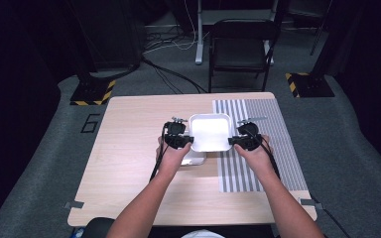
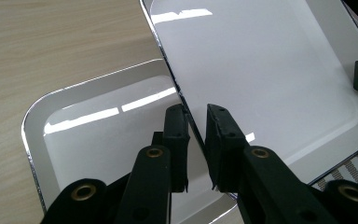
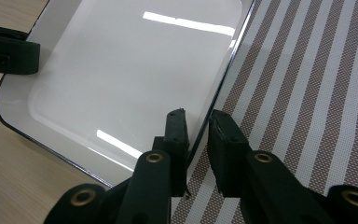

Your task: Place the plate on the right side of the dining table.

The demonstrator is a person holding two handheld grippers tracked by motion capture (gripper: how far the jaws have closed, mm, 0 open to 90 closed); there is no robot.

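Claws: left claw [image 2: 196, 149] and right claw [image 3: 196, 156] are each pinching opposite rims of the upper tray [image 1: 209, 131], which is hovering over a lower tray [image 2: 98, 121] on the tabletop [image 1: 129, 144]. Keep it level, lifting evenly.

open wood table [image 1: 129, 148] left and near side gives free passage, striped mat [image 1: 273, 148] lies flat and blocks nothing, upper tray [image 1: 209, 131] pinned between left gripper [image 1: 191, 140] and right gripper [image 1: 230, 141], second tray [image 2: 88, 135] just beneath crowds the left approach.
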